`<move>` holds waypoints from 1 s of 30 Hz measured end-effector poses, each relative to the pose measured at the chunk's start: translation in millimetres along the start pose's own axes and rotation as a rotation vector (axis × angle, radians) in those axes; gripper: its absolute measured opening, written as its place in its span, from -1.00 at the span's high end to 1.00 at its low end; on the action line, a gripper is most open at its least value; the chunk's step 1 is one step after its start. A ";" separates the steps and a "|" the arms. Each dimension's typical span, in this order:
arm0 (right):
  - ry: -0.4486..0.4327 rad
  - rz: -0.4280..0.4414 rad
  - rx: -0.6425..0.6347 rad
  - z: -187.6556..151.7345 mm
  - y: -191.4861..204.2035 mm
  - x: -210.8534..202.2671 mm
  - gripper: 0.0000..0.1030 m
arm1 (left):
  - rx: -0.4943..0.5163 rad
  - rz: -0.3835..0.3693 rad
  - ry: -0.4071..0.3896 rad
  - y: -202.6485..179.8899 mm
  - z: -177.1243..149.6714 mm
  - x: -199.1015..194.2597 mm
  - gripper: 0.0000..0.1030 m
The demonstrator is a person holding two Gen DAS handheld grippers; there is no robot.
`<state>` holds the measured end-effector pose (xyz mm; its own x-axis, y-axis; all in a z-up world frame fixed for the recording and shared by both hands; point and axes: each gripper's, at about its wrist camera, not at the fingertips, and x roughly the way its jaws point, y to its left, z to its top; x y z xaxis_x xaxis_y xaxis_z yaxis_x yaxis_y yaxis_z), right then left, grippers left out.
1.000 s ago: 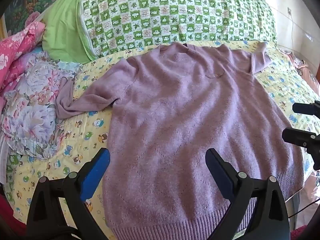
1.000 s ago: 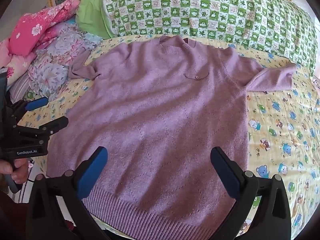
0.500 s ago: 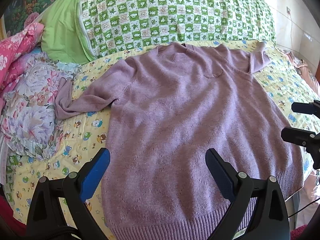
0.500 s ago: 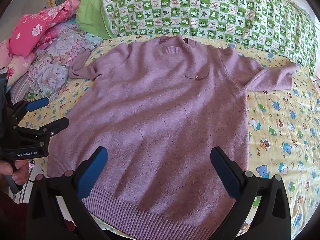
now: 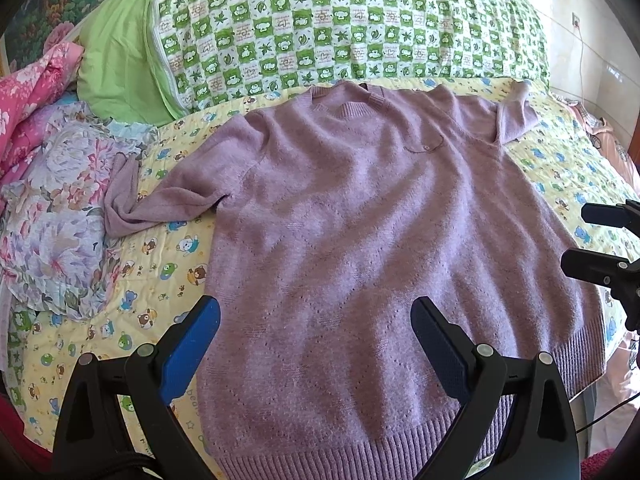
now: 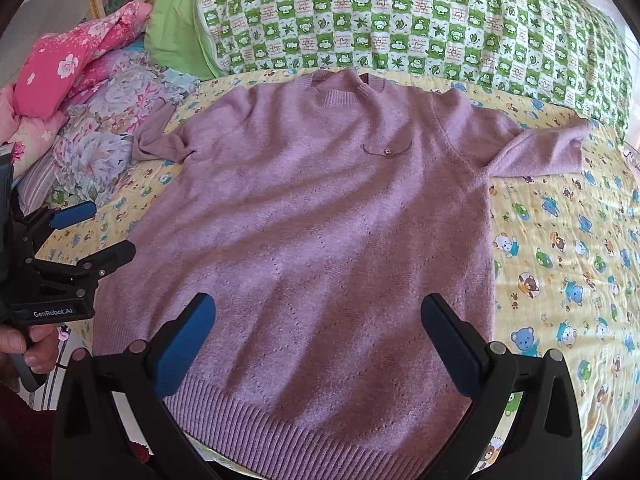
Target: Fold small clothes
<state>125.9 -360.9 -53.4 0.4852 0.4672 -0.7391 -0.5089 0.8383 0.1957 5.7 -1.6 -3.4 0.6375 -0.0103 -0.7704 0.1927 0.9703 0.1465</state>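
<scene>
In the view from my left wrist, my left tongs are spread wide in the lower part of the frame and pinch nothing. Between and behind the two blue pads lies the purple sweater, flat on the yellow bed cover with small bears, front side up, the collar toward the top of the frame. Its ribbed hem is at the bottom, between the two fingers. One sleeve bends to the left and its crumpled cuff touches the flowered cloth at the left edge. The green checked pillow fills the top. At the right edge I see my right tongs — also spread, above the side of the sweater.

In the view from my right wrist, the right tongs are open wide at the bottom, holding nothing, over the hem. The sweater fills the centre; its other sleeve lies folded toward the upper right. At the left edge my left tongs are spread, and my hand holds the grip — near the pink cloth in the upper left.
</scene>
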 end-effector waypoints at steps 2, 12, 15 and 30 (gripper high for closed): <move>-0.004 0.003 0.000 0.4 -0.6 0.7 -0.99 | -0.002 -0.003 0.017 -0.4 0.5 1.4 -0.87; 0.006 0.010 0.023 6.2 -7.0 8.3 -0.99 | -0.039 -0.044 0.033 1.3 4.1 10.1 -0.87; 0.007 0.019 0.055 9.4 -16.0 10.8 -0.99 | -0.044 -0.048 0.037 1.5 8.7 15.5 -0.87; -0.022 -0.086 0.234 61.7 -131.1 19.8 -0.99 | -0.016 -0.017 0.043 0.8 71.2 61.8 -0.87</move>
<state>246.1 -444.2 -53.9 0.5361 0.3951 -0.7460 -0.2879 0.9163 0.2784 98.3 -18.6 -6.7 0.6016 -0.0169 -0.7986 0.1911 0.9738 0.1233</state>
